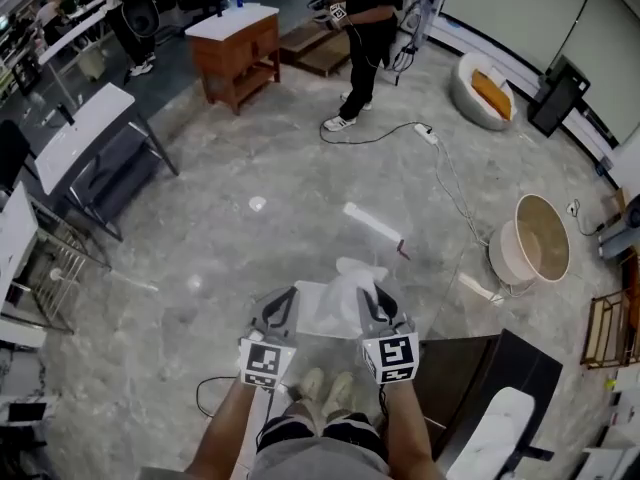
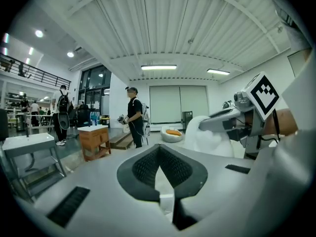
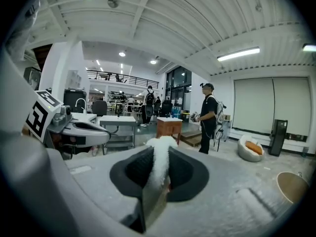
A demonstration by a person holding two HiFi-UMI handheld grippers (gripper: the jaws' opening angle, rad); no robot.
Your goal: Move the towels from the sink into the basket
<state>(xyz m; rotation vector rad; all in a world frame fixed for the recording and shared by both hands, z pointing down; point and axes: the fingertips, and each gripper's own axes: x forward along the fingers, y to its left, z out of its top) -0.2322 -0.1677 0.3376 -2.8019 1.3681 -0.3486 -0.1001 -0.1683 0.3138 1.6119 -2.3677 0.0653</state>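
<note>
A white towel (image 1: 340,290) hangs over the floor in front of the person's feet, pinched in my right gripper (image 1: 376,306). In the right gripper view the towel (image 3: 159,164) runs up between the dark pads and bulges out past the tips of my right gripper (image 3: 160,149). My left gripper (image 1: 280,310) is level with it, just left of the cloth. In the left gripper view the tips of my left gripper (image 2: 159,149) meet, with no cloth sticking out between them. The towel (image 2: 210,139) shows there under the right gripper. No sink is in view.
A round beige tub (image 1: 538,238) lies tipped at the right. A dark counter (image 1: 480,368) is close on the right. On the floor lie a white bar (image 1: 372,223) and a cable (image 1: 440,168). Farther off are a standing person (image 1: 365,38), a wooden cabinet (image 1: 238,53) and a white table (image 1: 85,133).
</note>
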